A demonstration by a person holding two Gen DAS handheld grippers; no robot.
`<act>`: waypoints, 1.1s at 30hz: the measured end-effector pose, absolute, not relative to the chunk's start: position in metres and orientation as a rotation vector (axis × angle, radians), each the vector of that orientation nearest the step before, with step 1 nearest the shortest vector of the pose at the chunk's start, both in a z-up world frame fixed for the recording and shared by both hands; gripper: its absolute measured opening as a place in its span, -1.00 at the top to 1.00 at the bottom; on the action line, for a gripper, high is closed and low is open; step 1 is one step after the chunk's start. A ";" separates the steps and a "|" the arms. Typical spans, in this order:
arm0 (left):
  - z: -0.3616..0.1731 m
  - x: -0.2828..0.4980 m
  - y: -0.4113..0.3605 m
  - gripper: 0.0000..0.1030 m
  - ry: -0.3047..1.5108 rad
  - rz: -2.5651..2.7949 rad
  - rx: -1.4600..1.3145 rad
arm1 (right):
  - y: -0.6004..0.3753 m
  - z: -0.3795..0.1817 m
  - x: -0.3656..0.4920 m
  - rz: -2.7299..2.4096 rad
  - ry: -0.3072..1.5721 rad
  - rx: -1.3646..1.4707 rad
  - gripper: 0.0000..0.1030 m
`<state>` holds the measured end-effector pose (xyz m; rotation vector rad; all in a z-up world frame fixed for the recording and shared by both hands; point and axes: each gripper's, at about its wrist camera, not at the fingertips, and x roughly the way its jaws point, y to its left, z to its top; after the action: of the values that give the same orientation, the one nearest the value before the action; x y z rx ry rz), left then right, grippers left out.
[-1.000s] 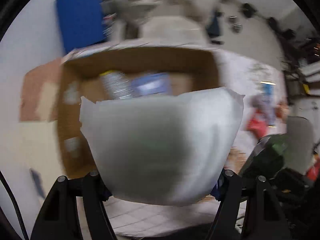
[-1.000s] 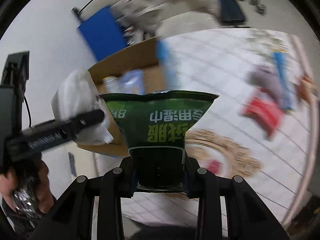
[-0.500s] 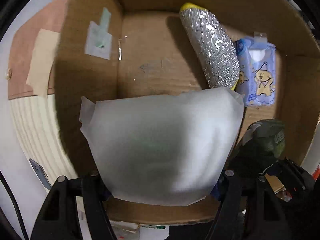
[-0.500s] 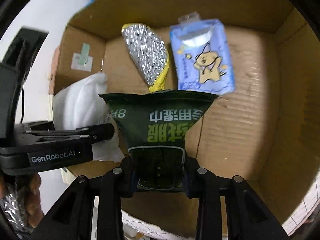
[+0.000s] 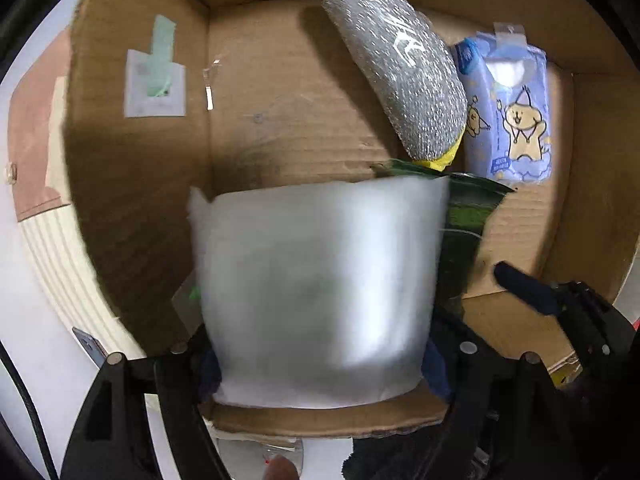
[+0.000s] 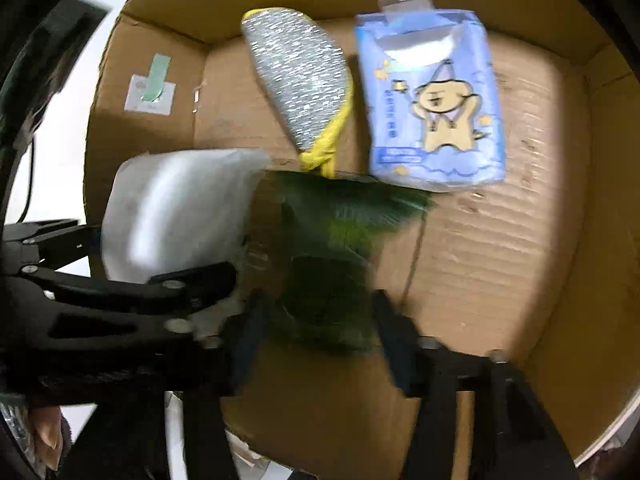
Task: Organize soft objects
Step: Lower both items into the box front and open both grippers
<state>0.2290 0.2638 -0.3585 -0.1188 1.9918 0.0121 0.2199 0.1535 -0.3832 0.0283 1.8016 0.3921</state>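
Observation:
Both grippers are over an open cardboard box (image 5: 280, 92) (image 6: 500, 260). My left gripper (image 5: 320, 356) has its jaws spread around a white soft pack (image 5: 316, 280), which is blurred and seems to be slipping free; it also shows in the right wrist view (image 6: 176, 208). My right gripper (image 6: 320, 328) is open, and the dark green pouch (image 6: 336, 248) lies blurred between its fingers on the box floor. The pouch's edge shows in the left wrist view (image 5: 468, 216).
In the box lie a silver scrubbing sponge with a yellow edge (image 5: 404, 84) (image 6: 300, 88) and a blue tissue pack with a cartoon animal (image 5: 508, 108) (image 6: 432, 100). The box walls rise on all sides. A white label (image 5: 154, 80) sticks to the left wall.
Both grippers moved from above the floor to inside the box. The right gripper has opened and let go of the green pouch. The left jaws have widened around the white pack.

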 end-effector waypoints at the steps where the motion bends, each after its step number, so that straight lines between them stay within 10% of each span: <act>1: -0.355 0.228 0.266 -0.55 1.984 0.017 -0.124 | 0.153 -0.379 0.220 0.388 1.799 0.027 -0.46; 12: -0.299 0.212 0.263 -0.82 1.834 0.057 -0.147 | 0.117 -0.334 0.200 0.377 1.726 -0.018 -1.00; 33: -0.179 0.112 0.236 -0.83 1.348 0.192 -0.140 | 0.055 -0.208 0.136 0.322 1.398 -0.060 -1.00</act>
<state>0.1116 0.2356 -0.1793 -0.1402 1.3477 0.1924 0.1359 0.0555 -0.2080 -0.0604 1.3979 0.3221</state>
